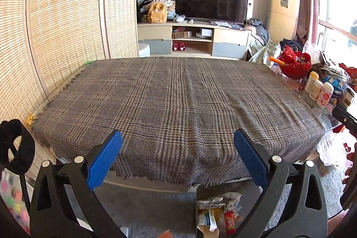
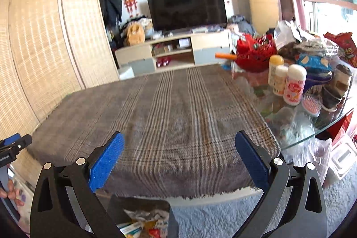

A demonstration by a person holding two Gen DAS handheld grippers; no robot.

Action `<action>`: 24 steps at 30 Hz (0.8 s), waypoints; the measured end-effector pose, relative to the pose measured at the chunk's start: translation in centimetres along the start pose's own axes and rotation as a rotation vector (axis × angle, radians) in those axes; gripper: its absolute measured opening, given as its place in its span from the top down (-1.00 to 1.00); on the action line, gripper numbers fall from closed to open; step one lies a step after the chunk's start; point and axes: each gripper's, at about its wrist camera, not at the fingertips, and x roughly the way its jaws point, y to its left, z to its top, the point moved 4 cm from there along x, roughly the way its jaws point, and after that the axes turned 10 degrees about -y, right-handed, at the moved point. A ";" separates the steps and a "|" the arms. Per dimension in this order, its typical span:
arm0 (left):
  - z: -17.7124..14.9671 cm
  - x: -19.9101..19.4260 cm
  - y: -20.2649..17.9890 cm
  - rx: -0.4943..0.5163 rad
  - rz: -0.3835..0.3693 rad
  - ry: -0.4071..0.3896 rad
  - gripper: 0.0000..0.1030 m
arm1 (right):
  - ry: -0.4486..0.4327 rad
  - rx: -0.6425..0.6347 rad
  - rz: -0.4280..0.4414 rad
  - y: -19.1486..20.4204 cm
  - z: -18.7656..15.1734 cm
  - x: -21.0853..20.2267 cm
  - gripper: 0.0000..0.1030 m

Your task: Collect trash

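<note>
A dark bin (image 1: 202, 193) stands on the carpet below the table's near edge, holding crumpled wrappers and small cartons (image 1: 217, 213). It also shows in the right wrist view (image 2: 142, 200) with the trash (image 2: 142, 222) inside. My left gripper (image 1: 178, 150) is open and empty, held above the near edge of the plaid tablecloth (image 1: 178, 104), above the bin. My right gripper (image 2: 179, 152) is open and empty over the same near edge of the cloth (image 2: 178, 115). I see no trash lying on the cloth.
A glass table (image 2: 312, 126) at the right carries a red basket (image 2: 256, 55), several bottles (image 2: 294, 84), a pink brush (image 2: 311, 105) and snack bags. A woven screen (image 1: 55, 37) stands left. A TV and cabinet (image 1: 191, 39) stand behind. Grey carpet (image 2: 223, 215) lies below.
</note>
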 end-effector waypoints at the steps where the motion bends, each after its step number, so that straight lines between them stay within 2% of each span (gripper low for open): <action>1: -0.2 0.1 0.0 -0.002 -0.005 -0.003 -0.84 | -0.006 -0.001 -0.005 0.1 0.2 -0.1 -0.94; 8: -1.7 0.9 -0.2 -0.008 -0.021 0.003 -0.84 | -0.014 -0.034 -0.021 0.5 -0.2 0.1 -0.94; 24: -2.7 1.7 -1.5 0.016 -0.040 -0.002 -0.84 | 0.036 0.016 -0.052 -0.9 -1.5 1.4 -0.94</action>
